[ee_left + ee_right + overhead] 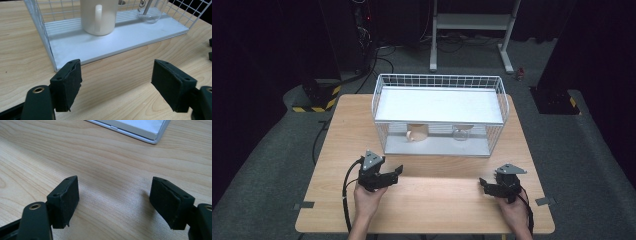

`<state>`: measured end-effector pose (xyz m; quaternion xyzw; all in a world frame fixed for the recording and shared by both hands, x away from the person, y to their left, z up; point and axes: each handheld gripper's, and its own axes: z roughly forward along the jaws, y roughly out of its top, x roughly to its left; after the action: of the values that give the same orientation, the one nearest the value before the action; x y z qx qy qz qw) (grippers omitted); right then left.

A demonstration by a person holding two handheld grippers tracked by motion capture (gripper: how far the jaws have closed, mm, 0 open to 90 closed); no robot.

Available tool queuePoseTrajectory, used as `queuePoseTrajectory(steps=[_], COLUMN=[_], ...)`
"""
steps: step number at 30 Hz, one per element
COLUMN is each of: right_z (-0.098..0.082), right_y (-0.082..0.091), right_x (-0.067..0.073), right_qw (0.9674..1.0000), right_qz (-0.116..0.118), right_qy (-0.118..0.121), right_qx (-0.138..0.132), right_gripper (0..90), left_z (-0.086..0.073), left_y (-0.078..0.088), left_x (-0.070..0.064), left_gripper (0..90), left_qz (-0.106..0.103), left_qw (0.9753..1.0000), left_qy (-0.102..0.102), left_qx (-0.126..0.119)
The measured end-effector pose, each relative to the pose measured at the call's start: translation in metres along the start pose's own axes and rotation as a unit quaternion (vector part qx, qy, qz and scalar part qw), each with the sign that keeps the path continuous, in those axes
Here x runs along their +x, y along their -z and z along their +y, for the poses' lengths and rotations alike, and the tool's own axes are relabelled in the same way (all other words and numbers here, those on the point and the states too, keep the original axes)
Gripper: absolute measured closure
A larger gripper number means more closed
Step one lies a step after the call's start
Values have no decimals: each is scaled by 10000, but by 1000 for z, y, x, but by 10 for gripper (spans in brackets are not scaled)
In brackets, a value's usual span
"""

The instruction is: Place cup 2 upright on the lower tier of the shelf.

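Left gripper (pixel 393 174): jaws spread, nothing between, near-left of wire rack (pixel 439 80) | right gripper (pixel 486 185): jaws spread, empty, near-right over table (pixel 437 200) | white mug (pixel 98 16): inside rack, lower shelf, left of clear glass (pixel 150 12)

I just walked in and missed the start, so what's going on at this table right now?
A person sits at a wooden table with a gripper in each hand. The left gripper and the right gripper are both open and hold nothing, resting low over the bare wood. Ahead of them stands a white wire rack with a shelf. On its lower level sit a cream mug and a clear glass. The left gripper points toward the mug, which nothing touches yet.
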<state>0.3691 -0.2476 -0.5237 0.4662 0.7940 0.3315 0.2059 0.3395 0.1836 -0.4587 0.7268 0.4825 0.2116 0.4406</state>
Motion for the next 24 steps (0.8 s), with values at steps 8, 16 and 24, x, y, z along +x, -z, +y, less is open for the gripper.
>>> queuePoseTrajectory(steps=[8, 16, 24], right_z=[0, 0, 0], right_y=[0, 0, 0], right_x=[0, 0, 0], right_qw=[10000, 10000, 10000], right_qz=[0, -1, 1], right_qy=[-9, -7, -13], right_qx=[-5, -5, -4], right_gripper=[236, 236, 235], left_z=[-10, -19, -27], left_y=[4, 9, 9], left_x=[2, 1, 0], left_gripper=[243, 243, 243], left_qz=[0, 72, 94], left_qw=[10000, 9999, 9998], left_qy=[86, 5, -25], left_qx=[19, 75, 173])
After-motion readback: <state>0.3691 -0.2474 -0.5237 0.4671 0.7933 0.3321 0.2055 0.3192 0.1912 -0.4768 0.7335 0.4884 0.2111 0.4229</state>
